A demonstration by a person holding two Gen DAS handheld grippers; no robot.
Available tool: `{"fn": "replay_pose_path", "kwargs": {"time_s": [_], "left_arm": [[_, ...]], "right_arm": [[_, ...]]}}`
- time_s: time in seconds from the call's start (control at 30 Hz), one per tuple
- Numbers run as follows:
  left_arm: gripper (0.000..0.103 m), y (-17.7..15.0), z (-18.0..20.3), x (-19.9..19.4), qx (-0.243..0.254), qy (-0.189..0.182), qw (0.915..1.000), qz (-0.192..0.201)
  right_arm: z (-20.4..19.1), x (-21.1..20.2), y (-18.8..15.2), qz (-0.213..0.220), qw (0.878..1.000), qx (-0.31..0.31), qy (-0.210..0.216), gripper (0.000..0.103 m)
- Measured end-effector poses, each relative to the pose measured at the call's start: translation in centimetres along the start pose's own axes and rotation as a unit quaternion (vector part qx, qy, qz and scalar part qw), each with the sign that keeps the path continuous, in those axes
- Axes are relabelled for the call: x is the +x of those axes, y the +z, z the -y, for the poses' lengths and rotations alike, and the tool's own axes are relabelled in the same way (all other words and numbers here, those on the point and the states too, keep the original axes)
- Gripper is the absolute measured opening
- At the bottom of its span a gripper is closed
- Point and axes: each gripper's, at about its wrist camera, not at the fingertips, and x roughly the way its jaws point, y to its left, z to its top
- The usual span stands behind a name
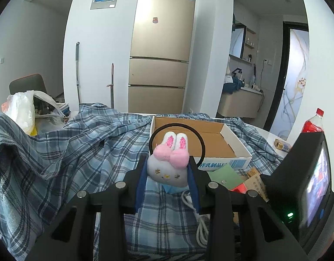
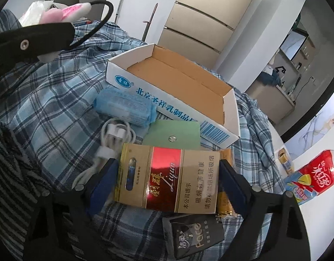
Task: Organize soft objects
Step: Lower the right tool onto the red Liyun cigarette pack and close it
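The left tool (image 1: 168,169) is clamped narrowly on a plush bunny hair tie (image 1: 167,165): a grey bunny face with a pink bow and white ears, its black elastic loop standing up behind the ears. The toy is held clear above the plaid cloth (image 1: 80,148) that covers the bench, just in front of the near wall of an open cardboard box (image 1: 230,163). The box has brown cardboard inside and white sides with blue print, and it sits on the cloth toward the far edge of the bench.

The right tool (image 2: 167,180) frames a gold-and-red cigarette pack (image 2: 167,180) that lies between its blue pads. The left pad sits at the pack's edge; the right pad is close to the other edge, but contact there cannot be confirmed. The jaws stand fairly wide around the pack's long side.

On the cloth near the box's front wall lie a blue tissue pack (image 2: 125,108), a coiled white cable (image 2: 114,134) and a green card (image 2: 173,134). A black packet (image 2: 193,237) rests at the near edge, below the cigarette pack. At the right edge of the bench stand a red bottle (image 2: 312,176) and a small gold box (image 2: 285,161).
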Motion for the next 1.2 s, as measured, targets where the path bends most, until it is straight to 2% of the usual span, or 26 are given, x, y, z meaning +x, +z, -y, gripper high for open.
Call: {"fn": "replay_pose_path", "kwargs": {"time_s": [0.1, 0.2, 0.3, 0.37, 0.43, 0.57, 0.67, 0.8, 0.97, 1.03, 1.1, 1.2], "left_arm": [[0.037, 0.0, -0.1, 0.0, -0.001, -0.002, 1.0000, 0.001], [0.037, 0.0, 0.1, -0.2, 0.005, -0.005, 1.0000, 0.005], [0.037, 0.0, 0.6, -0.4, 0.017, -0.007, 0.9998, 0.011], [0.037, -0.1, 0.9, -0.6, 0.023, -0.008, 0.9996, 0.016], [0.037, -0.1, 1.2, -0.6, 0.028, -0.008, 0.9995, 0.015], [0.037, -0.1, 1.2, -0.5, 0.029, -0.009, 0.9994, 0.014], [0.037, -0.2, 1.5, -0.6, 0.034, -0.009, 0.9992, 0.016], [0.037, -0.3, 2.2, -1.4, 0.053, -0.026, 0.9978, 0.031], [0.037, -0.5, 3.3, -2.6, 0.077, -0.059, 0.9938, 0.055], [0.037, -0.6, 3.8, -2.8, 0.088, -0.060, 0.9925, 0.059], [0.037, -0.6, 3.9, -2.8, 0.090, -0.063, 0.9924, 0.057], [0.037, -0.4, 3.5, -2.5, 0.079, -0.063, 0.9936, 0.050]], "right_arm": [[0.9, -0.5, -0.1, 0.013, 1.000, 0.019, 0.019, 0.090], [2.1, -1.6, -0.1, 0.044, 0.997, 0.037, 0.042, 0.090], [3.5, -3.1, -0.2, 0.086, 0.994, 0.044, 0.050, 0.090], [4.3, -3.4, -0.2, 0.097, 0.993, 0.048, 0.046, 0.090], [5.2, -2.9, -0.2, 0.084, 0.994, 0.058, 0.038, 0.090], [7.4, -1.0, -0.4, 0.037, 0.992, 0.099, 0.071, 0.090], [7.2, -1.8, -1.0, 0.055, 0.993, 0.092, 0.056, 0.090], [7.6, -2.8, -1.1, 0.066, 0.993, 0.075, 0.061, 0.094], [9.5, -2.9, -1.5, 0.050, 0.993, 0.080, 0.069, 0.097], [10.2, -2.8, -1.3, 0.040, 0.993, 0.069, 0.092, 0.097], [10.8, -2.3, -0.8, 0.036, 0.988, 0.048, 0.141, 0.097], [11.7, -0.8, 0.3, 0.018, 0.973, 0.047, 0.224, 0.092]]}}
